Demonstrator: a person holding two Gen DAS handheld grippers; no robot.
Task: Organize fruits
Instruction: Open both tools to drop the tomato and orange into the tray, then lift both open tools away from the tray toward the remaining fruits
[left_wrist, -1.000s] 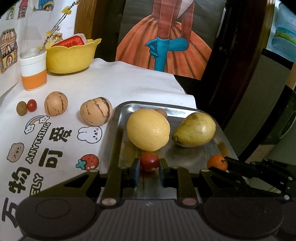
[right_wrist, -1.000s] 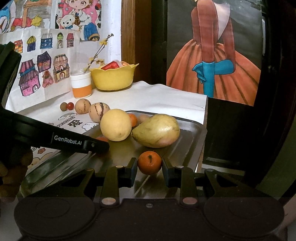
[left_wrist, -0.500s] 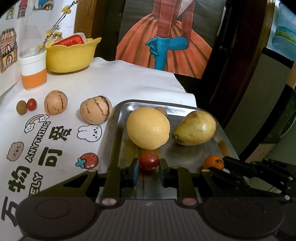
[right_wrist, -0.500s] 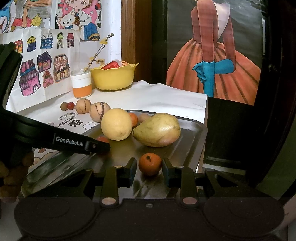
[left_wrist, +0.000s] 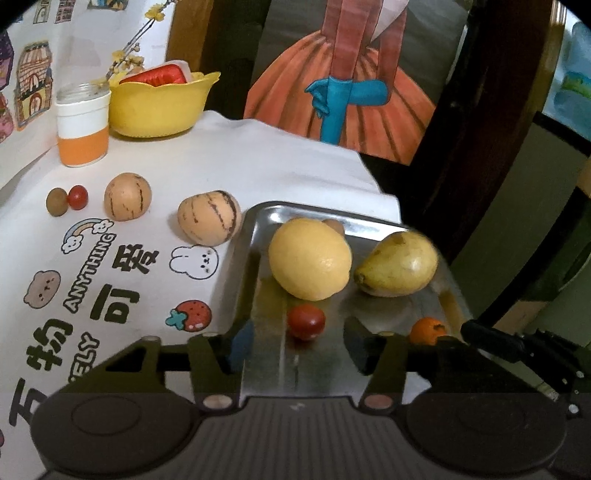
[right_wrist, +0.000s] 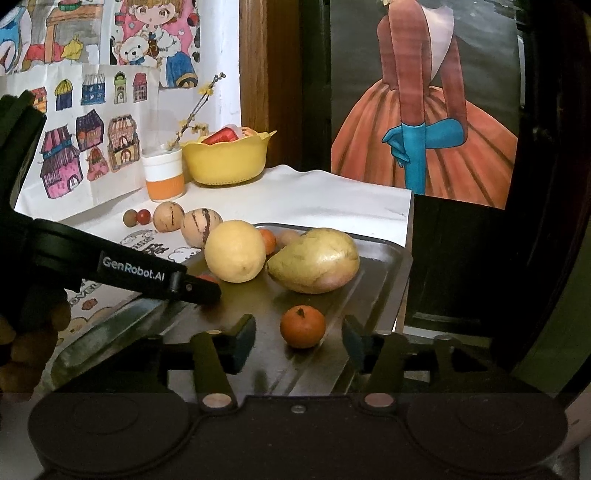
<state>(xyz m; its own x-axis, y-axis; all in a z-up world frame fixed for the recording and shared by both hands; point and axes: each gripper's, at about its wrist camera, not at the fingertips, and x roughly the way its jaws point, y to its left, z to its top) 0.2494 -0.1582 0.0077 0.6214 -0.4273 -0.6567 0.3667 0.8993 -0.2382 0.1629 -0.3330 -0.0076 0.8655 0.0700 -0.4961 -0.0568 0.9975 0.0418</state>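
Left wrist view: metal tray (left_wrist: 255, 236) ahead; left gripper (left_wrist: 297, 341), level, jaws apart, cherry tomato (left_wrist: 306, 321) loose between them. Right gripper (right_wrist: 298, 338), also level and spread, frames a free tangerine (right_wrist: 302, 326) on the tray.

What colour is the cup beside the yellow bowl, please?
White above, orange below: the cup, clearest in the left wrist view.

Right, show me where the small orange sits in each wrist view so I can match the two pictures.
Left wrist view: the small orange is low on the right, at the near right edge of the metal tray, partly hidden behind the right gripper.
Right wrist view: the small orange is low in the centre, on the tray between the open fingers of the right gripper.
Shared landmark: the big yellow pear, just behind the orange in both.
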